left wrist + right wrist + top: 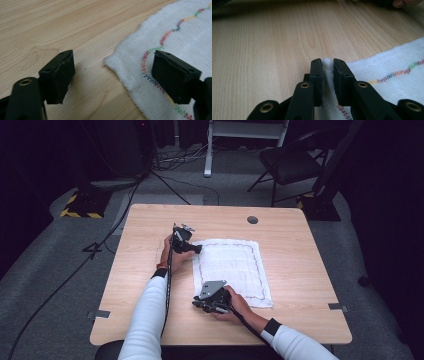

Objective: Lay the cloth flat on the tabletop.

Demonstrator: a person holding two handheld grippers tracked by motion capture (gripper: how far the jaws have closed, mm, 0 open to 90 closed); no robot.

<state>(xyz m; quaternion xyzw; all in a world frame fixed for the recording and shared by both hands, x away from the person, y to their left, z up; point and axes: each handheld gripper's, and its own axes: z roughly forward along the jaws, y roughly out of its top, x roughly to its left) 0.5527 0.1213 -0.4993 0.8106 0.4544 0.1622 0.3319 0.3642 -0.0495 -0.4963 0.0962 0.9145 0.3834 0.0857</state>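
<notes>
A white cloth (230, 265) with a multicoloured stitched border lies flat on the wooden table (300, 265). My left gripper (197, 249) is at the cloth's far left corner. In the left gripper view it (113, 53) stands open, one jaw over bare wood and the other over the cloth (180, 42), with the corner between them. My right gripper (197, 304) is at the near left corner. In the right gripper view its jaws (327, 60) are pinched on a fold of the cloth's edge (392, 65).
A round cable hole (252, 219) sits near the table's far edge. Beyond the table stand a dark chair (290, 162), floor cables and a yellow-and-black striped base (80, 207). Bare wood surrounds the cloth on every side.
</notes>
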